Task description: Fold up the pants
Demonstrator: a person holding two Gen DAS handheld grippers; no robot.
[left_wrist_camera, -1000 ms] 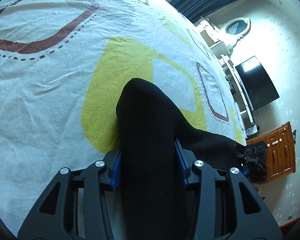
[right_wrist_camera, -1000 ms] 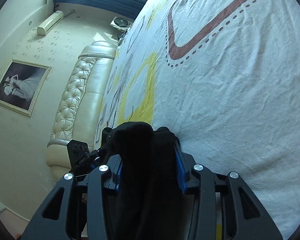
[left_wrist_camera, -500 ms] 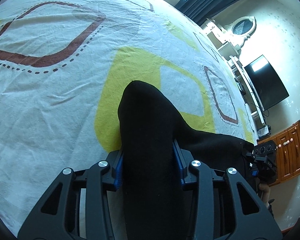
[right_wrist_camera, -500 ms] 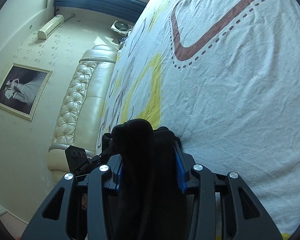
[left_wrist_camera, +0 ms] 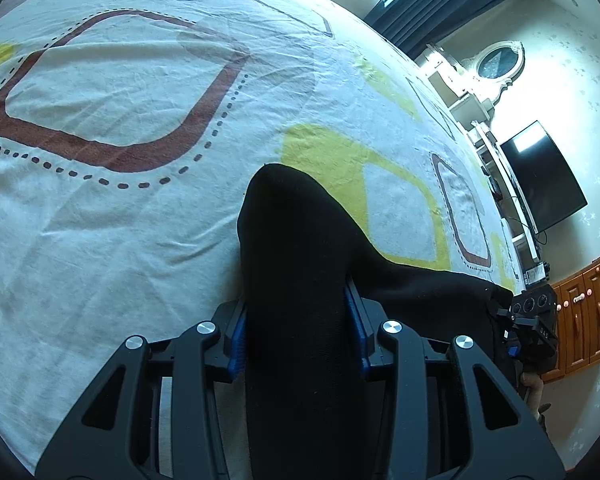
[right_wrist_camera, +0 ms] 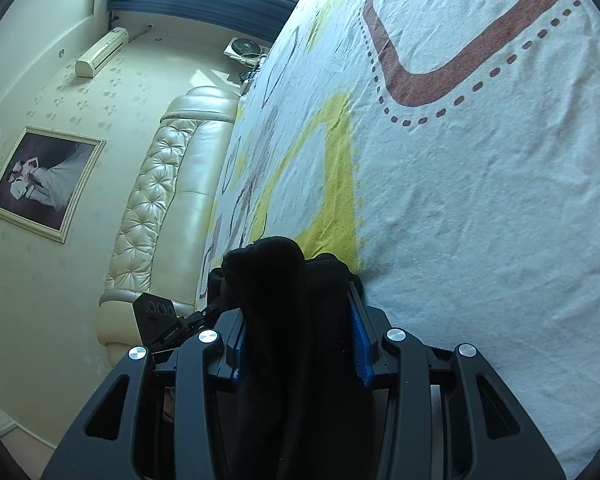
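The black pants fill the lower middle of the left wrist view, bunched into a thick fold that my left gripper is shut on. A stretch of the same cloth runs right to my right gripper at the bed's edge. In the right wrist view my right gripper is shut on another thick bunch of the pants, and my left gripper shows low on the left. Both sets of fingertips are hidden by the cloth.
A white bedsheet with brown and yellow shapes covers the bed under both grippers. A cream tufted headboard bounds one side. A television, a mirror and a wooden cabinet stand beyond the other.
Both grippers have carried the pants further across the bed; the brown loop on the sheet has come more into the left wrist view. The grips have not changed.
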